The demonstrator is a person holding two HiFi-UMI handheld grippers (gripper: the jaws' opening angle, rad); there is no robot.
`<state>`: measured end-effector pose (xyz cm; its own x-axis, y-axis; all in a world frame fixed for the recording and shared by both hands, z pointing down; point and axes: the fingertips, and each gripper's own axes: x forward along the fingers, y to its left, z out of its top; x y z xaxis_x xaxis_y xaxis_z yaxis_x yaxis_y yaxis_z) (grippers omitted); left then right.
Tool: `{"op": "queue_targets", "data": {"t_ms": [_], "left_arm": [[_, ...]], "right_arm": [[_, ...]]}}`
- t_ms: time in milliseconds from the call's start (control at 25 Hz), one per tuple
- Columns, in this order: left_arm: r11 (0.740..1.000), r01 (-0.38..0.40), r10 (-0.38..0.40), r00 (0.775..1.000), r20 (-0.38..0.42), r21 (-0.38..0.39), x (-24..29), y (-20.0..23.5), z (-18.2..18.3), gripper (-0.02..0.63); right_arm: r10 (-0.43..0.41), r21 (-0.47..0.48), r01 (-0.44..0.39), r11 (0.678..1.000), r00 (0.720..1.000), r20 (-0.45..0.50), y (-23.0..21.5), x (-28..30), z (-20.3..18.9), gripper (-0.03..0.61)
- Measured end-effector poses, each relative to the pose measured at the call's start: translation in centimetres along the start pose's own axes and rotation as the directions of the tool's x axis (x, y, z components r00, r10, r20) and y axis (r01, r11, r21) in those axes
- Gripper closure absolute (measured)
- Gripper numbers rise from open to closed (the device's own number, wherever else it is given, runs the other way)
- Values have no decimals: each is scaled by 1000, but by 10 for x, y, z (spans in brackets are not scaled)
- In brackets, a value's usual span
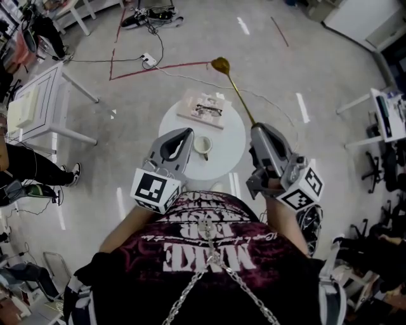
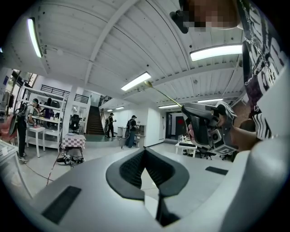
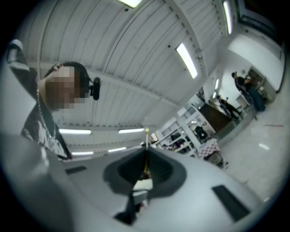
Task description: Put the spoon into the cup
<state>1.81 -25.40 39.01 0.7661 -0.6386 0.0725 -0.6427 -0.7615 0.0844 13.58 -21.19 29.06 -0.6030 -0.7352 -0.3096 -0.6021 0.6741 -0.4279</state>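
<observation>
A gold spoon (image 1: 221,64) sticks out forward from my right gripper (image 1: 255,127), which is shut on the end of its thin handle; the bowl hangs over the floor beyond the round white table (image 1: 231,143). In the right gripper view the handle (image 3: 146,138) rises from between the closed jaws of the right gripper (image 3: 146,152). A white cup (image 1: 203,146) stands upright on the table between the two grippers. My left gripper (image 1: 188,132) is just left of the cup, held level and shut on nothing. The left gripper view shows its tips (image 2: 145,149) together, with the spoon (image 2: 161,93) at upper right.
A book or magazine (image 1: 204,108) lies on the far side of the round table. A white square table (image 1: 38,105) stands at the left, and cables (image 1: 149,16) and red tape lines run over the floor. Office chairs (image 1: 380,165) stand at the right.
</observation>
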Motion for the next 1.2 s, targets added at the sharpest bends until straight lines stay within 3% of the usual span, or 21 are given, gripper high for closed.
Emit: {"op": "queue_targets", "data": {"t_ms": [240, 360, 640, 880, 1080, 1200], "left_arm": [[1000, 14, -14, 1000, -14, 9, 0, -2, -5, 588], [1000, 17, -16, 1000, -16, 10, 1, -5, -6, 588], [1000, 7, -7, 1000, -22, 0, 3, -6, -9, 588], [1000, -27, 27, 999, -45, 12, 9, 15, -14, 588], [999, -37, 39, 996, -77, 35, 23, 29, -19, 588], [999, -50, 52, 994, -95, 21, 30, 40, -24, 588]], "right_arm": [[52, 90, -60, 994, 994, 93, 16, 1, 5, 541], [26, 79, -36, 996, 993, 116, 18, 0, 6, 541], [-62, 77, 58, 995, 997, 50, -2, -1, -4, 541], [-153, 28, 157, 987, 981, -118, -33, 10, -37, 541], [-220, -97, 201, 975, 940, -262, -53, 21, -65, 541], [-277, -240, 200, 950, 896, -348, -60, 26, -82, 541]]}}
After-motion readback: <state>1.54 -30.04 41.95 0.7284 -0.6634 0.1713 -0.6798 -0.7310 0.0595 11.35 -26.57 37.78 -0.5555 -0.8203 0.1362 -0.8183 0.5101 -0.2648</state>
